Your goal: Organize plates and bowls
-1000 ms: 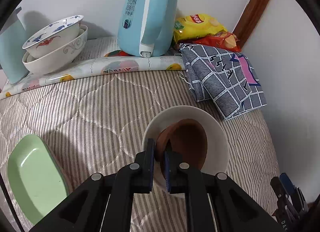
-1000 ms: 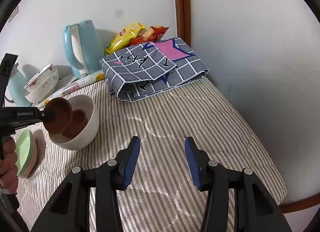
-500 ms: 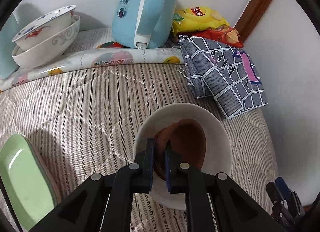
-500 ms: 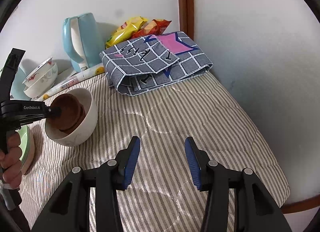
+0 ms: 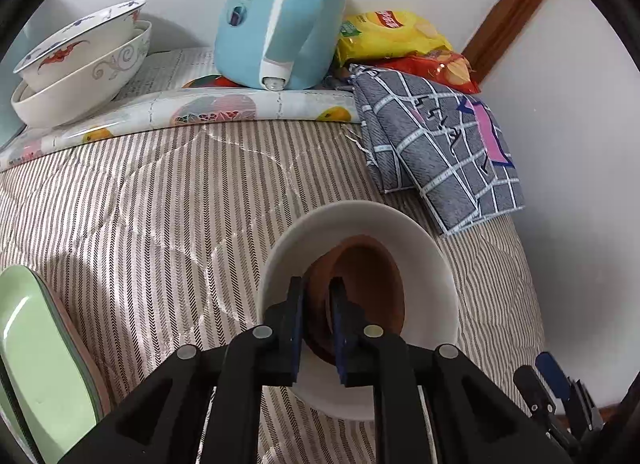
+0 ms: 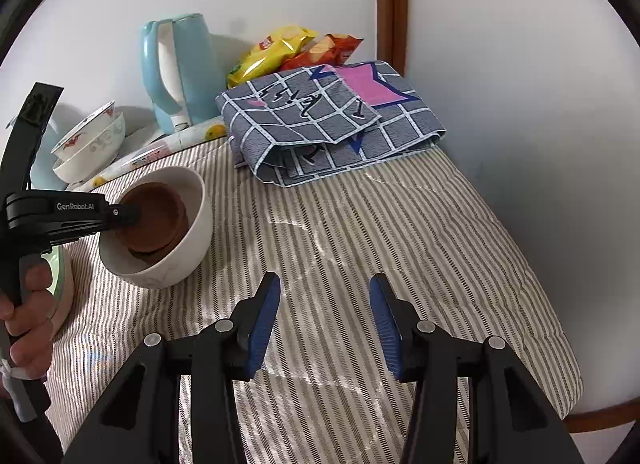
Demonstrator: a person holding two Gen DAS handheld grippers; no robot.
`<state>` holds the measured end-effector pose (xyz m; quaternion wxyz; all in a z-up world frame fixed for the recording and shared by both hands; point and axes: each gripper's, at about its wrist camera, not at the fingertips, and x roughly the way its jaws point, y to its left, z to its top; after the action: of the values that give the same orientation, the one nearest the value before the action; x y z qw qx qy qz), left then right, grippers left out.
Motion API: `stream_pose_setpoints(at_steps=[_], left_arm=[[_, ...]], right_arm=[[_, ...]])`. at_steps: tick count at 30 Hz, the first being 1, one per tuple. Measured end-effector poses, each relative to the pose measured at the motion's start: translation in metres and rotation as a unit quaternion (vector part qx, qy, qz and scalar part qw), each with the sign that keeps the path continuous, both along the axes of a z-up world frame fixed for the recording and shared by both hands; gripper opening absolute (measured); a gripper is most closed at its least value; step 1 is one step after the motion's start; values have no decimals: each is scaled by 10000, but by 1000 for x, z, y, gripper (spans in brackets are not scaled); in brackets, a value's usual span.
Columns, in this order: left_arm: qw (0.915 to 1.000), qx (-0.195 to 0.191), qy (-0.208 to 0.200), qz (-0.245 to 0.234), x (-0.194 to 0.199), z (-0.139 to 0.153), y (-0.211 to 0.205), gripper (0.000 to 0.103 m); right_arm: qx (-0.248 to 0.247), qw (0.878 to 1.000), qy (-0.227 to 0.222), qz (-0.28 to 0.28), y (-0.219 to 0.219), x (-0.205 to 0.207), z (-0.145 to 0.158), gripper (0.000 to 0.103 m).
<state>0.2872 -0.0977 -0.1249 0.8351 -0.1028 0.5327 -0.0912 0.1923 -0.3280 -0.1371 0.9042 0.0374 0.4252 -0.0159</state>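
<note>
Bowls are being nested at the middle of the quilted striped surface (image 6: pixel 360 248), toward its left side as the right wrist camera shows it. I have the left gripper (image 5: pixel 318 324) over the near rim of the brown bowl (image 5: pixel 368 284), which sits inside the large white bowl (image 5: pixel 360 224); a second brown bowl appears to lie beneath the first in the right wrist view. The left fingers are opening, with the brown rim between the pads (image 5: pixel 297 320), and I cannot tell whether they press on it. The right gripper (image 6: pixel 324 324) hangs above bare cloth near the front edge, fingers spread and holding nothing. I judge the brown bowl light, rigid and probably smooth, and the white bowl heavier, ceramic and breakable, so a knock on the rim is to be avoided. Take hold of either at the rim, one finger inside and one outside, since the walls offer no other purchase. Both bowls open upward, the brown one tipped slightly toward the left gripper; being round, neither has a long axis across the surface. Two patterned bowls (image 5: pixel 80 64) stand stacked at the far left corner beside the blue kettle (image 5: pixel 280 16), and a green plate (image 5: pixel 36 364) lies at the left edge.
</note>
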Motion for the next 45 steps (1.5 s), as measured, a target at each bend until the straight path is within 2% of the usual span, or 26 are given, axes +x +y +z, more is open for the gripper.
stream_pose_setpoints(at_steps=[8, 10, 12, 18, 28, 33, 38, 45], left_arm=[[9995, 132, -20, -287, -9, 8, -9, 28], [9993, 213, -121, -298, -14, 16, -10, 37], [9988, 232, -238, -358, -18, 24, -9, 41], [9983, 388, -389, -196, -25, 39, 7, 41], [9992, 402, -39, 79, -18, 19, 25, 41], [9988, 478, 84, 86, -11, 7, 24, 41], [9984, 552, 139, 44, -3, -1, 23, 41], [9976, 643, 235, -31, 3, -14, 18, 40]], right_arm=[[-42, 9999, -22, 156, 11, 0, 8, 46], [-29, 9998, -25, 183, 14, 0, 11, 46], [35, 9997, -93, 223, 17, 0, 15, 46], [216, 9983, -218, 499, 32, 8, 25, 46], [313, 9940, -63, 1050, 63, 47, 22, 46], [294, 9940, 210, 1032, 72, 68, 5, 45], [136, 9940, 491, 968, 75, 81, -12, 33], [206, 9925, 786, 911, 75, 94, -23, 32]])
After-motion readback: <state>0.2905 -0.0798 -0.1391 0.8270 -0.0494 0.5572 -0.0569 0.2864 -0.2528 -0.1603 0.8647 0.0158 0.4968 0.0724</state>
